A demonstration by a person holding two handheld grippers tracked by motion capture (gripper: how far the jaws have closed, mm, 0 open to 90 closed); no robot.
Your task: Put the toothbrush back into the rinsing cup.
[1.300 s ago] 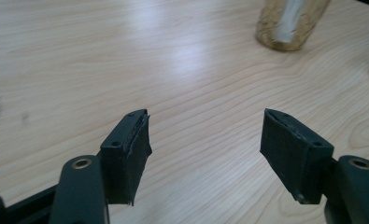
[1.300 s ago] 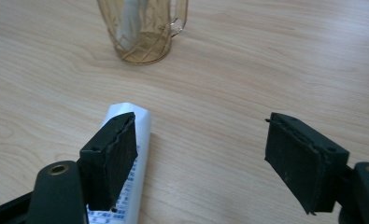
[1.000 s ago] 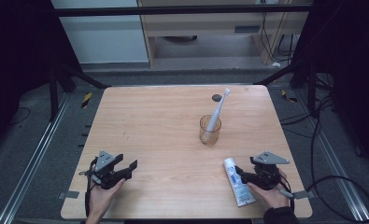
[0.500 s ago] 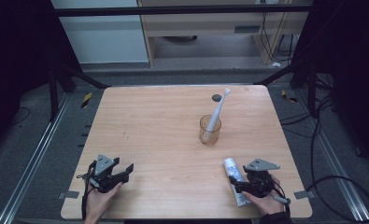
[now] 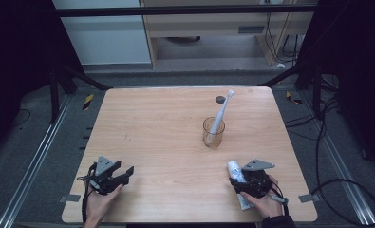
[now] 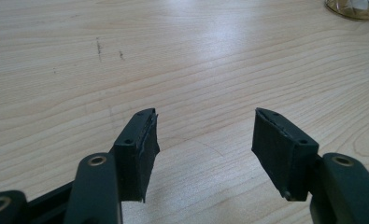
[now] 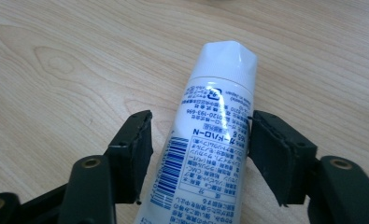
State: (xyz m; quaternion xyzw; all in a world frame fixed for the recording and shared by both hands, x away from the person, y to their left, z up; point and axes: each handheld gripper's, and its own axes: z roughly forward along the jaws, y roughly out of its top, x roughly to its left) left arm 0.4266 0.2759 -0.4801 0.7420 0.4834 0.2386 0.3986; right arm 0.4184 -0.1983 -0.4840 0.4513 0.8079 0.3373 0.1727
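A white toothpaste tube (image 5: 234, 168) lies on the wooden table (image 5: 166, 123) near its front right. In the right gripper view the tube (image 7: 210, 140) runs between the jaws of my right gripper (image 7: 201, 121), cap end pointing away. The jaws have just been closing: one pad touches the tube's side, the other stands a small gap off it. My left gripper (image 5: 124, 175) rests at the front left; its jaws have also just been closing, and my left gripper (image 6: 203, 116) has only bare wood between them. A glass cup (image 5: 213, 133) holds a white toothbrush (image 5: 220, 111).
A small dark round mark (image 5: 220, 99) sits near the table's far edge behind the cup. The cup's base (image 6: 355, 7) shows at the top right of the left gripper view. Dark frame bars and cables surround the table.
My right gripper has shifted left and toward the front edge, over the tube, and its jaws have narrowed around it. The left gripper's jaws have narrowed in place.
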